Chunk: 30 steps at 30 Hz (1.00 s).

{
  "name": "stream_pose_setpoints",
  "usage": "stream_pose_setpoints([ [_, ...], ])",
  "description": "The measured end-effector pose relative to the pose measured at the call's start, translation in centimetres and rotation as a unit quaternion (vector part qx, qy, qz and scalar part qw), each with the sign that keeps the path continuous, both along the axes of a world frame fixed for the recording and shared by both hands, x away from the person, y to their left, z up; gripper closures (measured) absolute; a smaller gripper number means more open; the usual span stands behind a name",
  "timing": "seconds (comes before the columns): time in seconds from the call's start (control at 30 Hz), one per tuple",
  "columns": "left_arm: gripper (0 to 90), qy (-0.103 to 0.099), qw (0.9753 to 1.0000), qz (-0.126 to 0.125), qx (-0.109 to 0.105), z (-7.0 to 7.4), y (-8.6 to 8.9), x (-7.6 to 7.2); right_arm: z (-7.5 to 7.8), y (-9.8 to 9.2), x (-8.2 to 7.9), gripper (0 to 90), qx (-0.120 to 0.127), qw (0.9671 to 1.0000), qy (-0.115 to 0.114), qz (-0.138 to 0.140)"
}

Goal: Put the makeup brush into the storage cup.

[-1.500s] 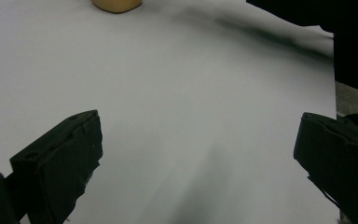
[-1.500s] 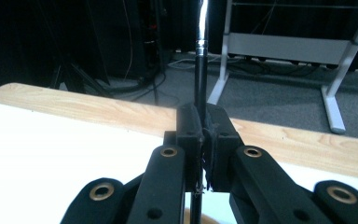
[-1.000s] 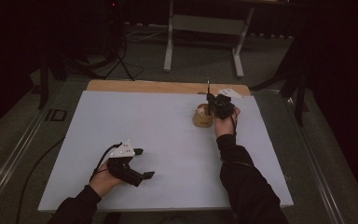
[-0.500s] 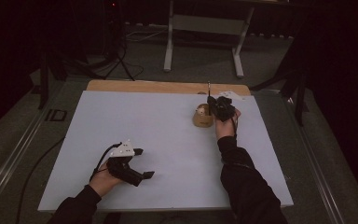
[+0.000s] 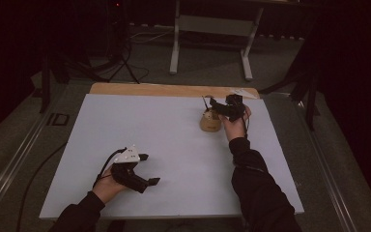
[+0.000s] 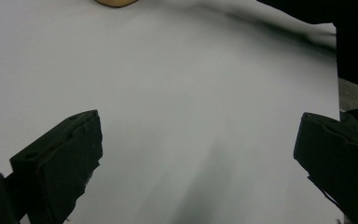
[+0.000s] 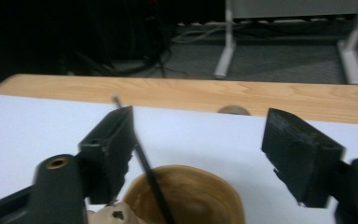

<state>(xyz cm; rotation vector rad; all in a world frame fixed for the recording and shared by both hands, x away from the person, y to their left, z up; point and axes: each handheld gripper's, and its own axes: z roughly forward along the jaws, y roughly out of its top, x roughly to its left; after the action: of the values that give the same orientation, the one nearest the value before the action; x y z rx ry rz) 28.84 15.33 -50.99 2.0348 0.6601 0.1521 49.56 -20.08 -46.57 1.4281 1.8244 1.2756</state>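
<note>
- High view: the small tan wooden bowl (image 5: 210, 122) sits on the white table sheet (image 5: 174, 145) toward the far right, close to the bare wooden table edge (image 5: 164, 89), with a thin dark stick (image 5: 204, 102) rising from it.
- The right gripper (image 5: 216, 104) hovers just over the bowl. In the right gripper view its jaws stand wide apart and hold nothing; the stick (image 7: 144, 161) leans up out of the bowl (image 7: 186, 196) right beside the left-hand jaw, touching or nearly so.
- The left gripper (image 5: 149, 170) rests near the front left of the sheet, well away from the bowl. Its own view shows the jaws spread wide over bare sheet, gripping nothing.
- The step in hand looks like taking hold of the stick or the bowl's rim. To do it well, I would centre the chosen part between the jaws first: the stick is now off to one side, so closing here would likely knock it or tip the bowl.
- Lower straight, close slowly, and check that the bowl does not slide toward the far edge.
</note>
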Motion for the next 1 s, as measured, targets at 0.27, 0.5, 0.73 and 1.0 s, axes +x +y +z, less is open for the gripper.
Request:
stream_pose_setpoints([
  [0.27, 1.1, 0.000, 1.0000, 0.001, -0.001, 0.0, 0.0, 0.0, 1.5, 0.0, -0.4, 12.6, -0.033, 0.9992, 0.016, -0.016],
  [0.5, 1.1, 0.002, 1.0000, 0.000, -0.001, 0.0, -0.1, 0.0, 2.9, -0.7, -1.1, 9.9, -0.031, 0.9995, 0.007, -0.005],
  [0.73, 1.1, 0.000, 1.0000, 0.000, -0.001, 0.1, -0.2, -0.1, 3.8, -1.0, -2.3, 9.5, -0.041, 0.9991, -0.003, 0.006],
  [1.0, 1.1, -0.006, 1.0000, 0.004, -0.001, 0.2, -0.1, 0.0, 4.9, -1.5, -3.4, 9.1, -0.052, 0.9985, 0.000, 0.020],
])
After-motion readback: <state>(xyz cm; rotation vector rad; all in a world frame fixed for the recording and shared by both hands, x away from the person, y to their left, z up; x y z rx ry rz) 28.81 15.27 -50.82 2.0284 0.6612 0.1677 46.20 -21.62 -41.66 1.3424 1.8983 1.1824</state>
